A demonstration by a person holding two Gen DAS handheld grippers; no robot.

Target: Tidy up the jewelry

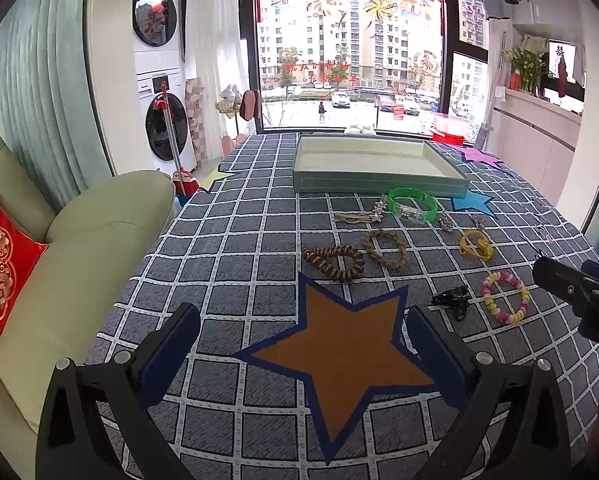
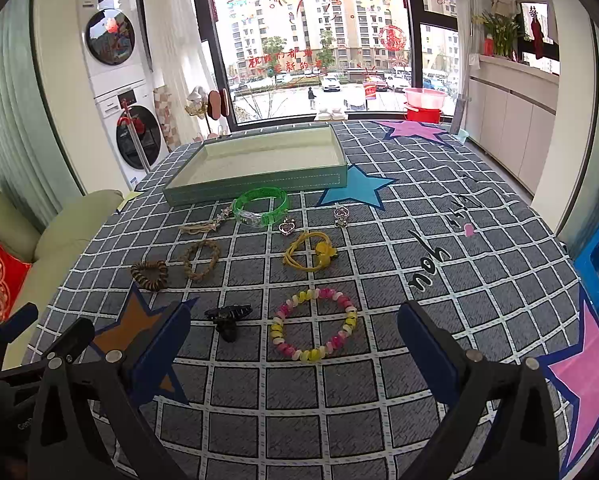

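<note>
On the checked cloth (image 2: 439,208), beaded bracelet (image 2: 314,325) lies ahead of right gripper (image 2: 293,344).

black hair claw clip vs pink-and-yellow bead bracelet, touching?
Apart. The right wrist view shows a strip of grey checked cloth between the black hair claw clip and the pink-and-yellow bead bracelet.

My left gripper (image 1: 303,334) has two black plastic arms, triangular in outline with cut-out openings, each tipped with a flat dark blue pad. Round silver screw heads sit at the joints just behind the pads, two on each arm. My right gripper (image 2: 293,330) is built the same: black arms, dark blue pads (image 2: 161,346), silver screws. Small pale lettering marks the black body off to its left, too small to read.
</note>
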